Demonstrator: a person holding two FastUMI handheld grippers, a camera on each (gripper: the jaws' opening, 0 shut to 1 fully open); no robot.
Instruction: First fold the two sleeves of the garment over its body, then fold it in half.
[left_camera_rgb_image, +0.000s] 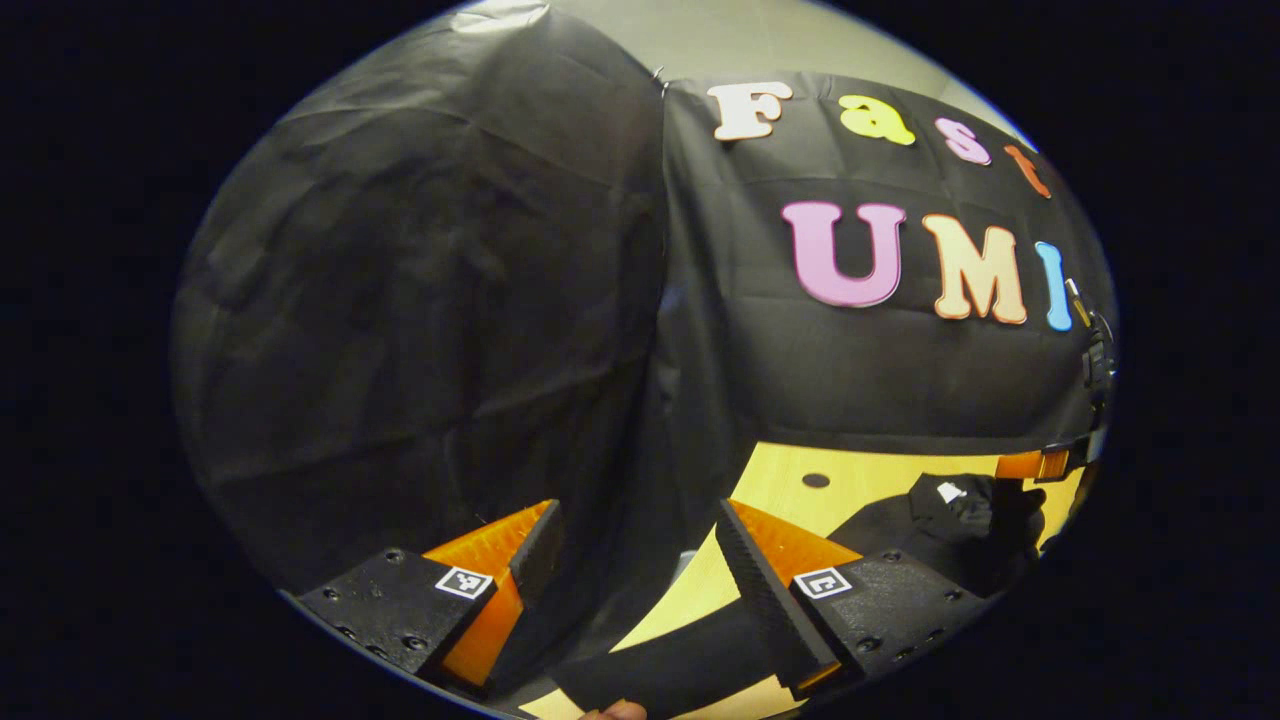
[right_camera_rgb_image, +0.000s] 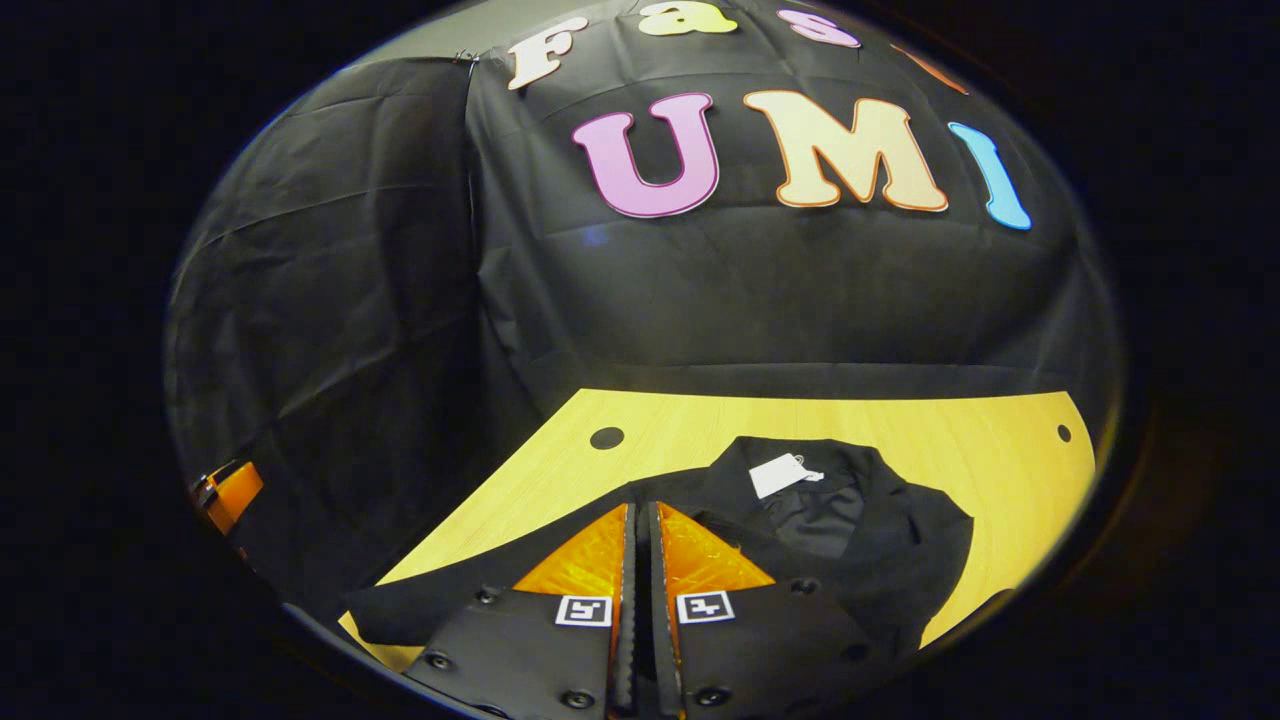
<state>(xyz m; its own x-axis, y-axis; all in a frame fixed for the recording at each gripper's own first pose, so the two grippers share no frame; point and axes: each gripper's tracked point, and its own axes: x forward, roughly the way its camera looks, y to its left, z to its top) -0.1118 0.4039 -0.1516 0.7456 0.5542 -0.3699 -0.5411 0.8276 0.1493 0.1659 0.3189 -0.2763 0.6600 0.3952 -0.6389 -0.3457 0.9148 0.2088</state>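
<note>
A black garment (right_camera_rgb_image: 880, 560) lies on the yellow wooden table (right_camera_rgb_image: 800, 415), collar and white tag (right_camera_rgb_image: 785, 473) facing up. One sleeve (right_camera_rgb_image: 430, 605) stretches off to the left. My right gripper (right_camera_rgb_image: 640, 512) is shut, its tips at the garment's left shoulder area. In the left gripper view, black cloth (left_camera_rgb_image: 1010, 510) rises up to the right gripper (left_camera_rgb_image: 1030, 466). My left gripper (left_camera_rgb_image: 640, 565) is open above the table's edge. The outstretched sleeve (left_camera_rgb_image: 670, 670) lies just below its fingers, and the garment's body (left_camera_rgb_image: 900, 530) is to the right.
Black cloth walls close the booth at the back and left. The table (left_camera_rgb_image: 780, 470) has round holes (right_camera_rgb_image: 606, 437) (right_camera_rgb_image: 1063, 433). The left gripper (right_camera_rgb_image: 225, 492) shows at the far left. A fingertip (left_camera_rgb_image: 612, 712) peeks in at the bottom edge.
</note>
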